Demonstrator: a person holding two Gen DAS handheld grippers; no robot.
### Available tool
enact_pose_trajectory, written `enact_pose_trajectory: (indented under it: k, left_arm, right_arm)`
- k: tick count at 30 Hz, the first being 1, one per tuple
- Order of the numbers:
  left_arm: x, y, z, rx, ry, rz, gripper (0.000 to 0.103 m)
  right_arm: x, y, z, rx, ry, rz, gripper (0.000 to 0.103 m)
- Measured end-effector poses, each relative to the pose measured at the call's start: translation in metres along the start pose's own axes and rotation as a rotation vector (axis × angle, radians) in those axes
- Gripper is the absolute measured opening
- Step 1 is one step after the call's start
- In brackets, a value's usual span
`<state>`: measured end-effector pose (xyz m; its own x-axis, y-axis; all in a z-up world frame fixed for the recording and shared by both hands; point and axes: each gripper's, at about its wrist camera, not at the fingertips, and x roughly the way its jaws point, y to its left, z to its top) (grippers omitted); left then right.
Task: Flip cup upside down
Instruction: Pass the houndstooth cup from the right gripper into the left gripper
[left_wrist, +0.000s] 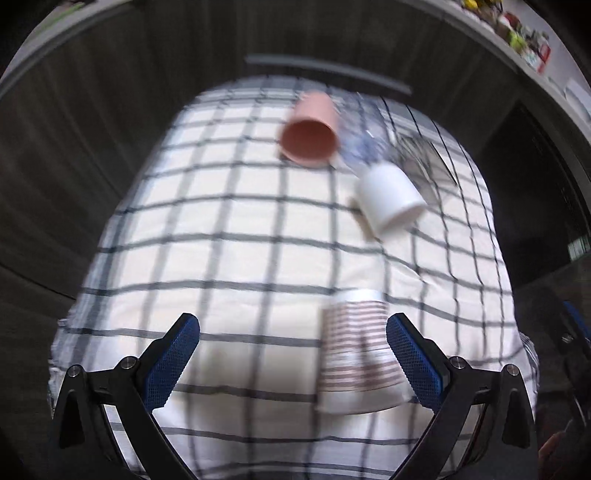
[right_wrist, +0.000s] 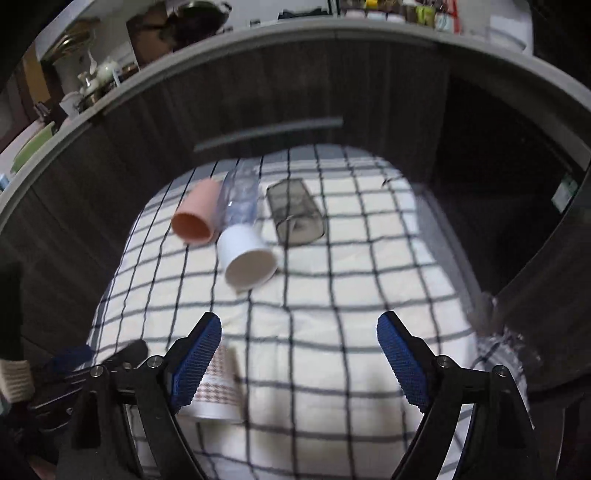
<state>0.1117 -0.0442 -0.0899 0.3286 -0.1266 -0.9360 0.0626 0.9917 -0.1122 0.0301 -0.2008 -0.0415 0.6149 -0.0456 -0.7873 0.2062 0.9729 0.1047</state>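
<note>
We see both grippers hovering over a checked cloth (left_wrist: 229, 236) spread on a table in front of dark cabinet fronts (right_wrist: 258, 92). The left gripper (left_wrist: 293, 354) has its jaws spread wide and grips nothing; the striped cup (left_wrist: 354, 350) stands on the cloth just inside its right blue finger pad (left_wrist: 413, 362), mouth down as far as the blur lets us judge, and we cannot tell whether the pad touches it. The right gripper (right_wrist: 299, 354) is likewise wide open and empty over bare cloth, with that same striped cup showing just behind its left pad. At the far side of the cloth a pink cup (left_wrist: 310, 129) lies on its side with its mouth toward us, a white cup (left_wrist: 389, 195) lies tipped just to its right and nearer, a clear plastic bottle (right_wrist: 240, 195) rests between them, and a dark transparent container (right_wrist: 295, 214) lies further right. Both views are smeared by motion.
</note>
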Motion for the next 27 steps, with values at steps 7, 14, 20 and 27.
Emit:
enact_pose_trajectory:
  k: [7,14,20,27]
  left_arm:
    - [0.041,-0.037,0.023,0.066,0.222,0.004,0.102]
    - [0.075,-0.050,0.037,0.082,0.422,0.039,0.093]
    - [0.100,-0.058,0.032,0.093,0.555,0.077,0.077]
    - [0.112,-0.062,0.026,0.089,0.588,0.096,0.056]
  right_arm:
    - [-0.014,-0.019,0.008,0.009,-0.144,-0.013,0.093]
    - [0.006,-0.026,0.025,0.035,-0.125,0.056,0.093]
    - [0.022,-0.041,0.026,0.083,-0.104,0.079,0.093]
    - [0.033,-0.051,0.024,0.097,-0.094,0.083,0.093]
